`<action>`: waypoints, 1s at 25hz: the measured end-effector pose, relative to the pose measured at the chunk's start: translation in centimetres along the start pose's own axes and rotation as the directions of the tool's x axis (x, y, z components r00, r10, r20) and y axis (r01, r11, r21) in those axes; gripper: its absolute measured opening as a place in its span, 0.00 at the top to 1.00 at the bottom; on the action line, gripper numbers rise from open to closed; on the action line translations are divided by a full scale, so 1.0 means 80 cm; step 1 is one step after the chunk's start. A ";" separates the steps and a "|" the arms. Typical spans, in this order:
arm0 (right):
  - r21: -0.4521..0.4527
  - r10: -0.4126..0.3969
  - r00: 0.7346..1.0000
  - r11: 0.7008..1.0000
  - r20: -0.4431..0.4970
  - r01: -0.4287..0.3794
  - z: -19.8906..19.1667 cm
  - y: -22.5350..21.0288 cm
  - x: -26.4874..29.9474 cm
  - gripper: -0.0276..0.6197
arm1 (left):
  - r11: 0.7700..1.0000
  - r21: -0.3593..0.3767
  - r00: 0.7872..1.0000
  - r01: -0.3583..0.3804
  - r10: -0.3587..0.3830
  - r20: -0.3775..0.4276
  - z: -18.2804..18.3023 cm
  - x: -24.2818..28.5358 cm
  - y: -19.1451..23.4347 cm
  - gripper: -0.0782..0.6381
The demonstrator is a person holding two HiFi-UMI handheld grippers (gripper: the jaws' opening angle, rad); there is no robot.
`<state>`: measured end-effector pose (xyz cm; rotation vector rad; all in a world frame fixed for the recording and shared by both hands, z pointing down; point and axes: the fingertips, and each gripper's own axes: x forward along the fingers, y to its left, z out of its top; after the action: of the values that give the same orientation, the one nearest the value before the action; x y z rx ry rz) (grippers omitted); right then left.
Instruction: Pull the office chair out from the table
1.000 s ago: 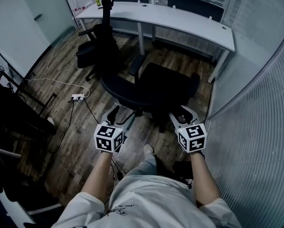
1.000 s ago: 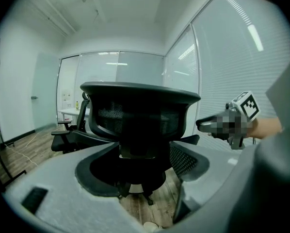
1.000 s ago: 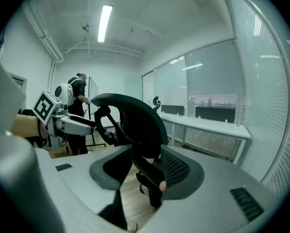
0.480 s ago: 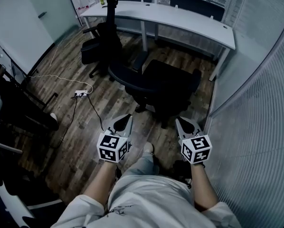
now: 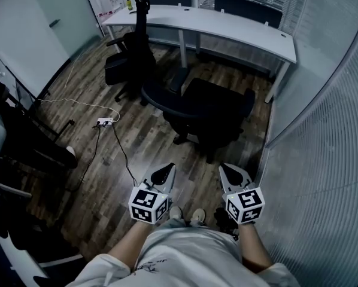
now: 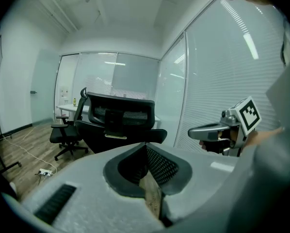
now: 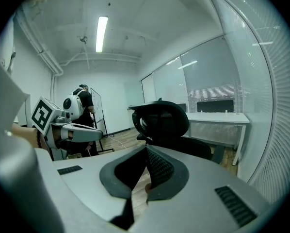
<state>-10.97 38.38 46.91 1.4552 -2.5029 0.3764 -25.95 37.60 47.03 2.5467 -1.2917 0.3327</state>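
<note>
Left gripper (image 5: pixel 163 173) and right gripper (image 5: pixel 231 173) both have their jaws pressed together, empty, low over the floor (image 5: pixel 107 160). Beyond them the chair (image 5: pixel 210 109) stands well apart from the table's (image 5: pixel 227 24) near edge.
</note>
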 end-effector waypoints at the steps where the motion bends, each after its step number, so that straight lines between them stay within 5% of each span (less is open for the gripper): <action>1: 0.004 0.000 1.000 1.000 -0.002 0.000 0.000 0.004 0.000 0.95 | 1.000 0.007 1.000 0.001 -0.001 -0.002 0.002 -0.003 0.001 0.88; 25: -0.013 0.030 0.999 0.999 -0.022 -0.030 0.017 0.064 0.026 0.95 | 0.996 -0.004 0.996 0.090 -0.090 -0.002 0.011 -0.010 0.023 0.88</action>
<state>-16.51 38.65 45.77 1.4018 -2.5076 0.3780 -27.84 36.83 46.22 2.5904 -1.1706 0.3135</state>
